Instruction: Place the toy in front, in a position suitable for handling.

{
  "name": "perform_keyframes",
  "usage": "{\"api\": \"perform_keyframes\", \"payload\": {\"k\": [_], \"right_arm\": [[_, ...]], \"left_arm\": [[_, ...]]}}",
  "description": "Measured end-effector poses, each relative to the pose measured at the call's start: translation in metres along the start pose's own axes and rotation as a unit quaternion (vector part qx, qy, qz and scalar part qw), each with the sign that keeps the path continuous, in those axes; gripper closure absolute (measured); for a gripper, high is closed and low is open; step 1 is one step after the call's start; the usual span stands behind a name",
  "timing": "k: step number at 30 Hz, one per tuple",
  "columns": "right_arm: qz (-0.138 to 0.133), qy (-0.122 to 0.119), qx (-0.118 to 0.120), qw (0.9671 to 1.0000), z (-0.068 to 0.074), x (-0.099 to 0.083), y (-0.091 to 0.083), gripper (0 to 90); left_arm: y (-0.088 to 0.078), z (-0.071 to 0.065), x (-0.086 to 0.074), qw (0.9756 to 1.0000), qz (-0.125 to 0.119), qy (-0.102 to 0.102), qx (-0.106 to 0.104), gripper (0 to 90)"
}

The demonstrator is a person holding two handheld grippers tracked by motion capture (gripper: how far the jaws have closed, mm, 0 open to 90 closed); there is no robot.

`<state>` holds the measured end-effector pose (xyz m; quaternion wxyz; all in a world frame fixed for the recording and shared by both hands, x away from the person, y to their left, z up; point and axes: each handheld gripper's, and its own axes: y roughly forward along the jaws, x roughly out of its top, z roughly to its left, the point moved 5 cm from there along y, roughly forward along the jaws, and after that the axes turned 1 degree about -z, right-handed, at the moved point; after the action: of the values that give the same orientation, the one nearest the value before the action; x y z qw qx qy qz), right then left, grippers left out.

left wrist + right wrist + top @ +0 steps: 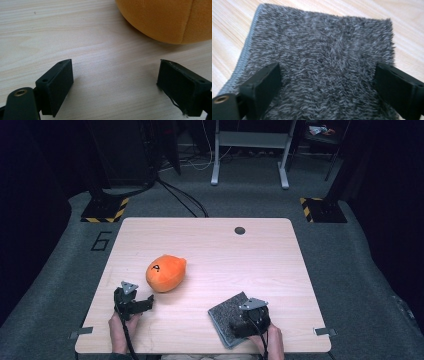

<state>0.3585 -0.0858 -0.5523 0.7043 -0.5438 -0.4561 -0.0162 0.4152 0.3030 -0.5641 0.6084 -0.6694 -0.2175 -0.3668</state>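
Right gripper (239, 319) near the table's (260, 255) front edge, jaws spread above a folded grey towel (322, 60), nothing clasped, left gripper (146, 303) released over bare wood, grasping nothing, orange plush toy (166, 272) just beyond it, near mid-table

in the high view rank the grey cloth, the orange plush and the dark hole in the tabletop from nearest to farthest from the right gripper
1. Grey cloth: lies right under the right gripper, at the near right edge of the table.
2. Orange plush: left of centre, up and to the left, closer to the left gripper.
3. Dark hole: near the table's far edge, farthest away.
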Motion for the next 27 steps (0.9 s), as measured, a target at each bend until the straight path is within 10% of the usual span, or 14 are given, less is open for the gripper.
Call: {"api": "perform_keyframes", "payload": {"k": [14, 27], "right_arm": [[-0.006, -0.007, 0.006, 0.9999, -0.0017, -0.0020, -0.0003, 25.4], [-0.015, -0.008, 0.023, 0.9996, 0.0014, -0.0036, -0.0066, 62.9]], "left_arm": [[0.0000, -0.0001, -0.0001, 1.0000, 0.000, 0.000, 0.000, 12.9], [0.0000, -0.0002, -0.0001, 1.0000, 0.000, -0.001, 0.000, 12.9]]}}
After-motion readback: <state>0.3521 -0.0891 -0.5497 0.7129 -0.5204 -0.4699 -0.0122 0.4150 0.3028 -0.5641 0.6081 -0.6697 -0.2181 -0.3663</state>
